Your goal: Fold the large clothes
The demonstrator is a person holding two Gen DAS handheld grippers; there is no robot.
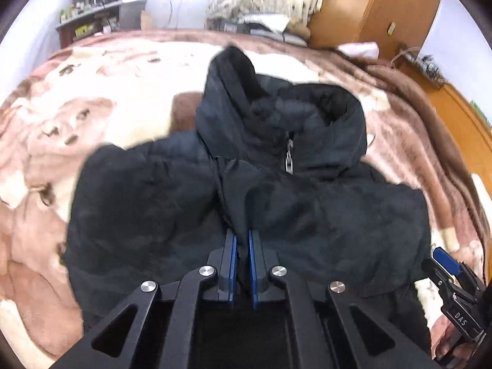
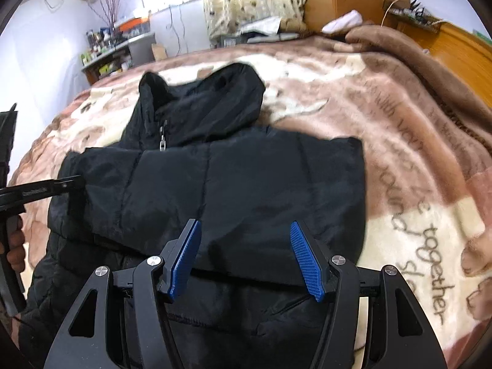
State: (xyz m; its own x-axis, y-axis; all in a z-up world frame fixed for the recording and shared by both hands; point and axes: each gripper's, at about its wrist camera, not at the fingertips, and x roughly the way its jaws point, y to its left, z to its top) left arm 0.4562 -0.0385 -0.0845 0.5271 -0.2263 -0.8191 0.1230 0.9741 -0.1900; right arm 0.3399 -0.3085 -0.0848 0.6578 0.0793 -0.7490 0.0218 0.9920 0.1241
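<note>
A black padded hooded jacket [image 1: 307,203] lies on the bed, hood away from me, its silver zip pull [image 1: 288,160] at the collar. My left gripper [image 1: 243,236] is shut on a fold of the jacket's black fabric at its middle. In the right wrist view the jacket [image 2: 246,184] lies with a sleeve folded across the body, and my right gripper [image 2: 246,230] is open and empty just above the jacket's lower part. The right gripper also shows at the right edge of the left wrist view [image 1: 446,264].
The jacket rests on a brown and cream plush blanket [image 2: 415,184] covering the bed. A wooden wardrobe [image 1: 375,9] and a wooden headboard [image 2: 455,49] stand at the far right. A cluttered shelf [image 1: 92,15] is at the far left.
</note>
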